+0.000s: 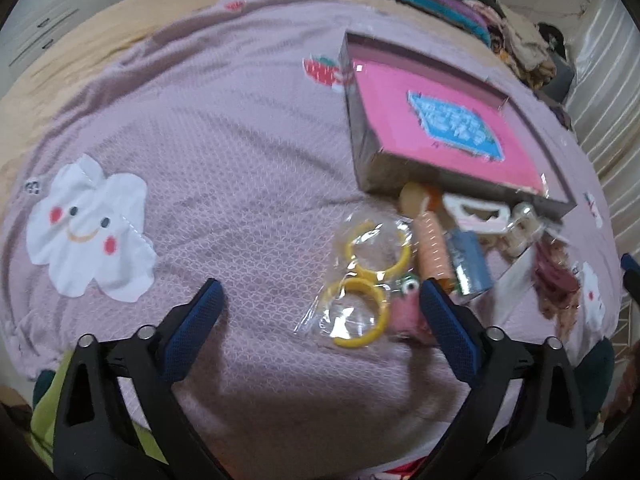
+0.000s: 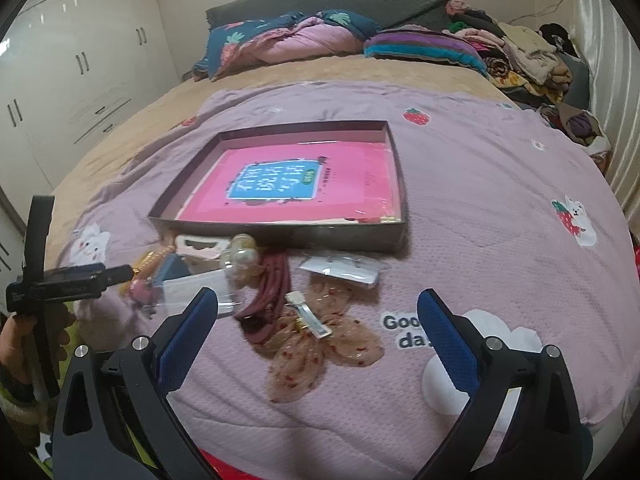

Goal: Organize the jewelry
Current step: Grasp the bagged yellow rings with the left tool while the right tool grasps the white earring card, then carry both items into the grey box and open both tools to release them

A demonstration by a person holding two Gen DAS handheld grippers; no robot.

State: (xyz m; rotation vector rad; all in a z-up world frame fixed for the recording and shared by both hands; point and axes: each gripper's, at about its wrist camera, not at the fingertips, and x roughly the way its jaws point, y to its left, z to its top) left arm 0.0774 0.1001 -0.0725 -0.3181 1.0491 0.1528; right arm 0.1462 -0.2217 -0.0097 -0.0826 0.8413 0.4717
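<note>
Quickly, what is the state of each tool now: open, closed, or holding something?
Left tool: open, holding nothing; two yellow plastic rings in a clear bag lie between its fingers, untouched.
Right tool: open, holding nothing.

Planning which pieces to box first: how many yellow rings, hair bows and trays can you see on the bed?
Yellow rings: 2, in clear wrap
Sheer hair bows: 1
Trays: 1, holding only a pink card
Total: 4

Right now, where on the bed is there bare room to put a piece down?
Free: the blanket between the cloud patch and the yellow rings, and right of the box up to the strawberry bear patch. Crowded: the heap of hair accessories along the box's near wall.
</note>
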